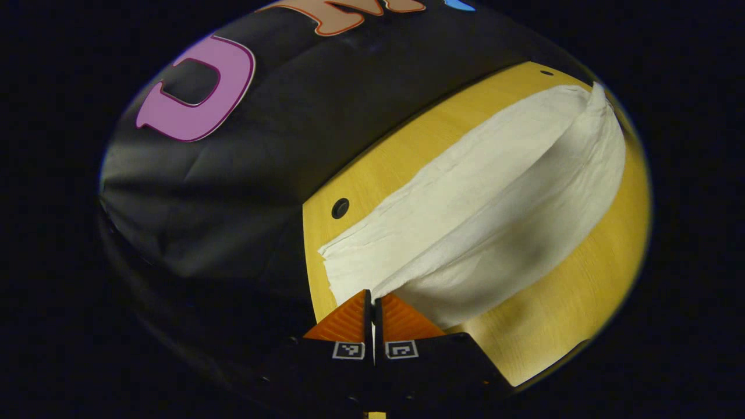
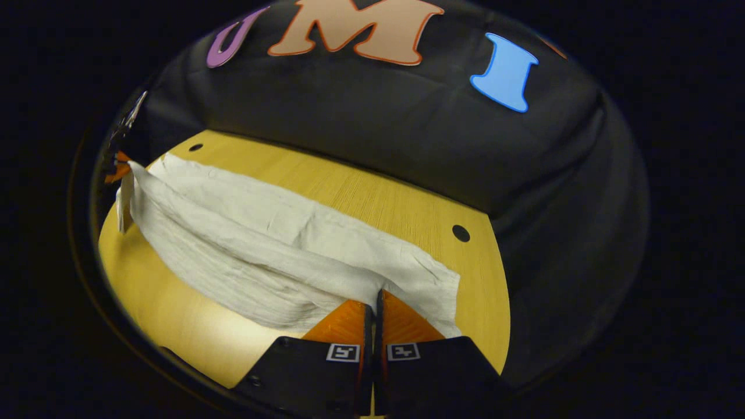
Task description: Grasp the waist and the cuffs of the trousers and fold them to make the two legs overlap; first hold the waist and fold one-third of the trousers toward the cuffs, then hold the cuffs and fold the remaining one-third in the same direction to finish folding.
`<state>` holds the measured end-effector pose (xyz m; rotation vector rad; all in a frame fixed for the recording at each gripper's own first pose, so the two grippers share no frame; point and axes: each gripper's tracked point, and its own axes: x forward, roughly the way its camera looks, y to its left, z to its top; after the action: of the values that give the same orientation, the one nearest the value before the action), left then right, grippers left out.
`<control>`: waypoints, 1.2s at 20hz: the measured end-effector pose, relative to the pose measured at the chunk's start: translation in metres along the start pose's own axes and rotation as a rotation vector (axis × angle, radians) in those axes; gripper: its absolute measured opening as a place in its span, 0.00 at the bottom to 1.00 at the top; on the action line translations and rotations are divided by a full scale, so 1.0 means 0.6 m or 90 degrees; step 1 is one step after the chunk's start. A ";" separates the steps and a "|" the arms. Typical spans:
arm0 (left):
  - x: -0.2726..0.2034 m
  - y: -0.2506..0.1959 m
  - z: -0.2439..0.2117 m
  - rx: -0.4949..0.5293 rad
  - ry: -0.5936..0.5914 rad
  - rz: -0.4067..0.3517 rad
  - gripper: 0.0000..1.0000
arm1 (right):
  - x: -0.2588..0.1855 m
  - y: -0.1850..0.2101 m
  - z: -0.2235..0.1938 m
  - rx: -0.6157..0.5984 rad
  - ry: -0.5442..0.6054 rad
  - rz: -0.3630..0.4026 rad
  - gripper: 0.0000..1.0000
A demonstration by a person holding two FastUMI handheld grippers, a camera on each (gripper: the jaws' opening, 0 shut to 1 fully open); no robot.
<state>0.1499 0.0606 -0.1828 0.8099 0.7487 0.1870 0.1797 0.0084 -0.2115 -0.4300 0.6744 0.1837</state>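
The left gripper (image 1: 372, 299) is pinching one end of the white trousers (image 1: 489, 192), its fingers pressed together on the fabric. The right gripper (image 2: 373, 299) is clamping the opposite end the same way. Between them the trousers are hanging in a lifted fold above the yellow wooden table (image 2: 372, 198). Whether each end is waist or cuffs is hard to tell.

Left gripper view: low and close at one end of the white trousers (image 1: 483, 192), facing along their length over the yellow table (image 1: 582, 302). Right gripper view: likewise from the opposite end. Shared: trousers, tabletop, booth wall.
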 end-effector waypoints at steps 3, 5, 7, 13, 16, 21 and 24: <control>0.034 0.023 0.049 -0.045 -0.022 0.034 0.00 | 0.043 -0.018 0.072 0.044 -0.036 -0.021 0.03; 0.069 0.037 0.080 -0.063 -0.027 0.048 0.00 | 0.080 -0.018 0.098 0.070 -0.045 -0.021 0.03; 0.102 0.034 0.095 -0.083 -0.030 0.053 0.00 | 0.123 -0.011 0.101 0.093 -0.042 -0.016 0.02; 0.206 -0.009 0.083 -0.128 -0.018 0.045 0.00 | 0.251 0.023 0.076 0.115 -0.032 0.025 0.03; 0.242 -0.038 0.075 -0.174 -0.024 0.036 0.00 | 0.285 0.043 0.057 0.130 -0.025 0.057 0.05; 0.228 -0.069 0.105 -0.281 -0.077 0.004 0.57 | 0.281 0.079 0.072 0.158 -0.038 0.125 0.73; 0.185 -0.046 0.140 -0.357 -0.146 0.024 0.97 | 0.252 0.068 0.087 0.128 -0.069 0.115 0.99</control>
<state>0.2840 0.0394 -0.2239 0.3031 0.4303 0.3157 0.3132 0.0722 -0.2847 -0.1650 0.6179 0.3057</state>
